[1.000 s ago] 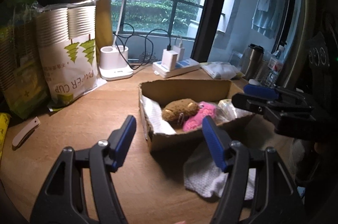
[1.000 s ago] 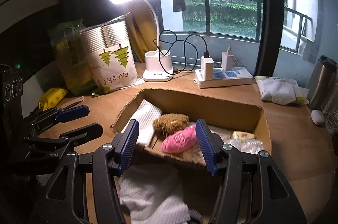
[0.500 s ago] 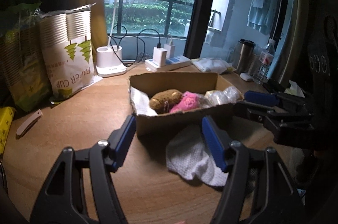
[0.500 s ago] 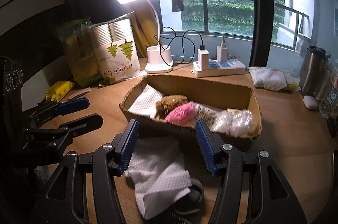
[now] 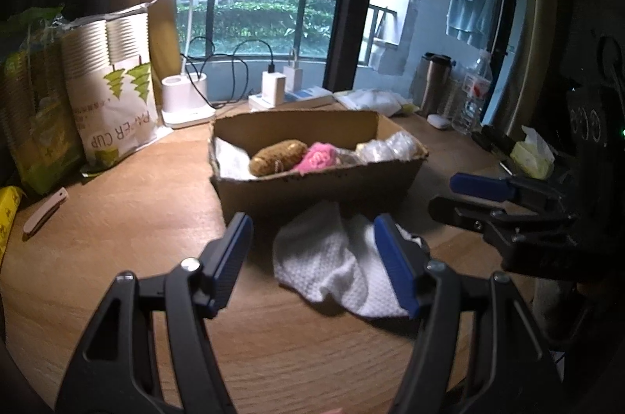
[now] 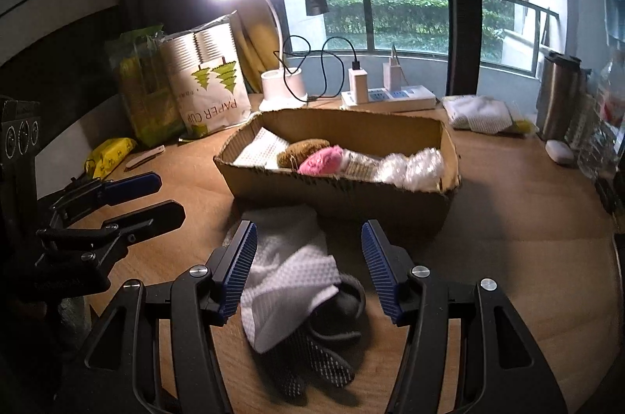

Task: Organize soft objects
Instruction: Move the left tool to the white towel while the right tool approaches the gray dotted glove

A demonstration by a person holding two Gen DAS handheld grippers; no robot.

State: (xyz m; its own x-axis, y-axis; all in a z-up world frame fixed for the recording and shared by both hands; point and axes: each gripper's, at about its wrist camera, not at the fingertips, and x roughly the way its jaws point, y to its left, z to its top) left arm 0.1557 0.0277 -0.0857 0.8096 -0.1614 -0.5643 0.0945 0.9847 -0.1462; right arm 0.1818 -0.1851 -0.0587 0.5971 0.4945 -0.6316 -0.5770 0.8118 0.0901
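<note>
A cardboard box (image 5: 316,183) (image 6: 340,193) stands on the wooden desk. It holds a brown plush (image 5: 278,157) (image 6: 302,150), a pink plush (image 5: 319,157) (image 6: 321,160), a white cloth (image 6: 259,150) and clear wrapped items (image 6: 414,170). A white waffle cloth (image 5: 332,257) (image 6: 289,273) lies in front of the box, over a dark dotted glove (image 6: 312,363). My left gripper (image 5: 312,265) is open, just short of the cloth. My right gripper (image 6: 308,269) is open above the cloth and glove. Each gripper shows in the other's view (image 5: 468,197) (image 6: 152,195).
A lit desk lamp (image 5: 187,101), a power strip with chargers (image 6: 386,95), a paper cup bag (image 5: 113,93) and green packs (image 6: 144,90) line the back. A folding knife (image 5: 45,209), a steel flask (image 6: 558,93) and folded cloths (image 6: 480,113) lie around.
Both grippers have pulled back and lowered from above the box. The box now sits farther off, and the white cloth and glove lie between the fingers.
</note>
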